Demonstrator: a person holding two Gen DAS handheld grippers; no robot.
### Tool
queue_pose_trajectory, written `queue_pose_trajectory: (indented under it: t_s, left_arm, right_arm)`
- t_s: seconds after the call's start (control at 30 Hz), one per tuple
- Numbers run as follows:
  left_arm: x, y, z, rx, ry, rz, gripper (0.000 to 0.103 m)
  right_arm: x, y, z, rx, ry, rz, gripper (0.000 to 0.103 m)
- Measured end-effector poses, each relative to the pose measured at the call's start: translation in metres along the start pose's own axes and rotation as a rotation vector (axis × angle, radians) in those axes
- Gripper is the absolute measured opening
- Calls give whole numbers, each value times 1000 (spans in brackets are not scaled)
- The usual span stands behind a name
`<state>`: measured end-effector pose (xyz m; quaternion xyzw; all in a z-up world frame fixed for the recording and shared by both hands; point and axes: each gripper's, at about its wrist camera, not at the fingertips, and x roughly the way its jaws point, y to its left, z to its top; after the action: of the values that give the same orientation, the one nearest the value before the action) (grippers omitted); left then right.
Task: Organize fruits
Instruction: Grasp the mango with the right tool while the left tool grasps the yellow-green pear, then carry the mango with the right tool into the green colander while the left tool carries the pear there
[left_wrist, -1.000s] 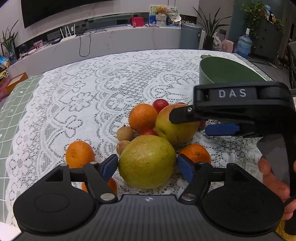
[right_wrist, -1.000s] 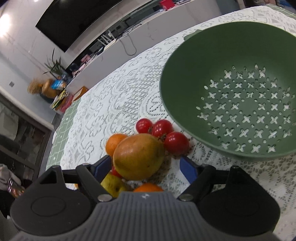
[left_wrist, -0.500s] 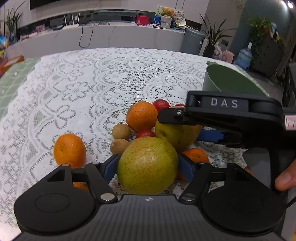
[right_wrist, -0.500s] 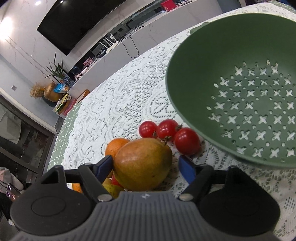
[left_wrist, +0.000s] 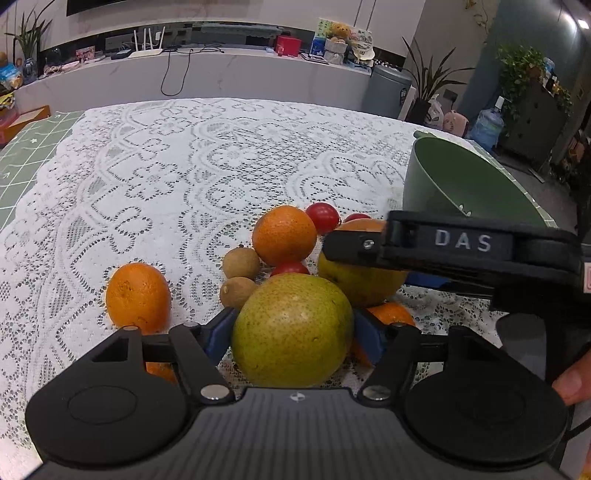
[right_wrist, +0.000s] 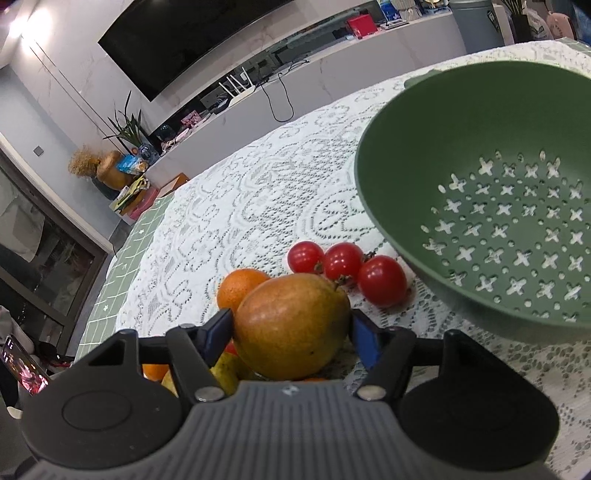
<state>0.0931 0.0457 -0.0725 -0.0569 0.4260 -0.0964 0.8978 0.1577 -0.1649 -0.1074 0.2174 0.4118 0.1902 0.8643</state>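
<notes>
Fruits: heaped on the lace-covered counter (left_wrist: 155, 155) beside the green colander (right_wrist: 480, 122).
Left gripper (left_wrist: 293, 334): grasping the green pear (left_wrist: 291, 332), seemingly.
Right gripper (right_wrist: 291, 332): closing round the russet pear (right_wrist: 291, 325).
Risk: lifting either may roll neighbouring tomatoes (right_wrist: 382, 280) away.

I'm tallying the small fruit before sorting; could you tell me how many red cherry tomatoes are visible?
4. Three red cherry tomatoes sit in a row beside the green colander. A fourth peeks out between the oranges and pears. More may be hidden under the pile.
</notes>
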Motion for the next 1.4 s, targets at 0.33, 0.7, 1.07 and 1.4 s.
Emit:
queue_pose_trajectory:
  t_s: [0.33, 0.7, 1.07, 1.4]
  left_arm:
    - [-11, 4, 0, -44, -45, -15, 79]
    - [-29, -3, -4, -58, -128, 8, 79]
    - [-49, -20, 7, -76, -170, -7, 79]
    - [-53, -54, 45, -54, -187, -49, 79]
  right_arm:
    - [-19, 3, -1, -38, -57, 60, 65]
    - [-53, 7, 1, -116, -133, 84, 65]
    - [-88, 4, 16, -197, -168, 32, 65]
    - [-105, -32, 51, -312, -164, -146, 65]
